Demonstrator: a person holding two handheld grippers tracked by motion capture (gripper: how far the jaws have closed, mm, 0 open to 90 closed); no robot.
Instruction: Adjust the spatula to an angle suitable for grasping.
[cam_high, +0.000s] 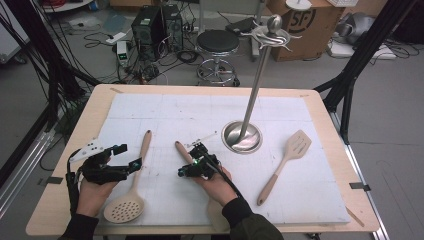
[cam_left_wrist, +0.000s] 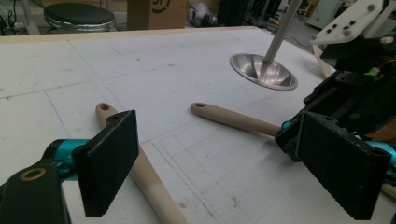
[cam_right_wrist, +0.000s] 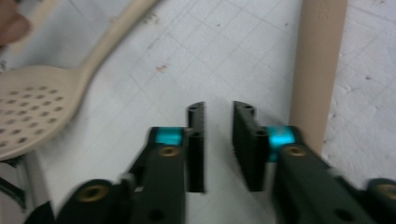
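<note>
left gripper (cam_high: 128, 157) jaws wide apart over the skimmer (cam_high: 131, 192) handle — right gripper (cam_right_wrist: 218, 112) jaws slightly apart, empty, beside a beige handle (cam_right_wrist: 316, 70).

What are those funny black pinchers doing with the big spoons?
A person sits at the table with a gripper in each hand. The left gripper has its jaws wide open, above the holey spoon's handle. The right gripper has its jaws nearly together, holding nothing, beside a second beige handle. A slotted spatula lies alone near the metal stand.
</note>
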